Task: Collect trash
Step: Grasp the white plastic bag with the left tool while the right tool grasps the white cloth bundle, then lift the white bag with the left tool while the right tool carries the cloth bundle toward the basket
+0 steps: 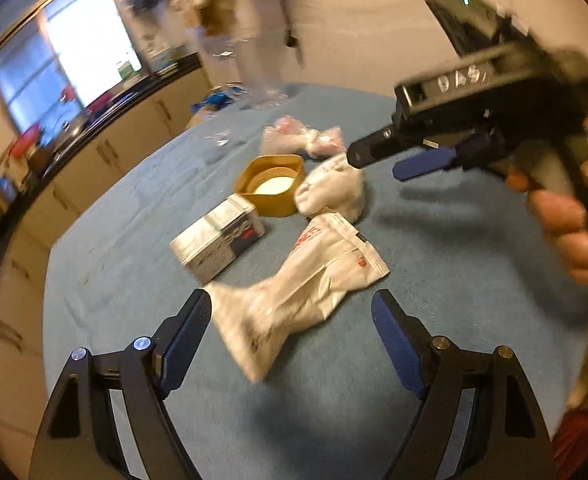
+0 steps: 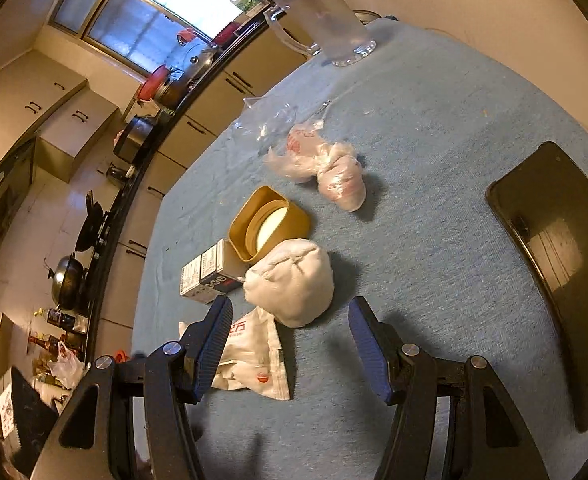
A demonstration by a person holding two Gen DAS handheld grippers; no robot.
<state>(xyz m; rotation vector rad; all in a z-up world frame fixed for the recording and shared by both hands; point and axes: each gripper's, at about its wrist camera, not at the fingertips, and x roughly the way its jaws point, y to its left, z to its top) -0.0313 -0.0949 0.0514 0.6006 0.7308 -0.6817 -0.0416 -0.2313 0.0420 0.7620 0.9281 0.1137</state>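
On the blue-clothed table [image 1: 446,280] lies a crumpled white wrapper with red print [image 1: 306,284]. My left gripper [image 1: 291,304] stands open around its near end; the left finger touches it and the right finger is well apart. Beyond it are a small printed carton [image 1: 217,244], a yellow square lid [image 1: 271,184], a white paper wad [image 1: 334,190] and a pinkish plastic bundle [image 1: 302,138]. In the right wrist view my right gripper [image 2: 289,308] is open just short of the white wad [image 2: 289,280], with the wrapper [image 2: 253,356] beside its left finger. A hand [image 1: 566,232] holds that gripper [image 1: 378,162].
A clear pitcher [image 2: 326,20] stands at the table's far edge, with crumpled clear plastic [image 2: 269,120] nearer. A black flat tray [image 2: 554,260] lies at the right. A kitchen counter with pots [image 2: 69,280] runs along the left, under a window.
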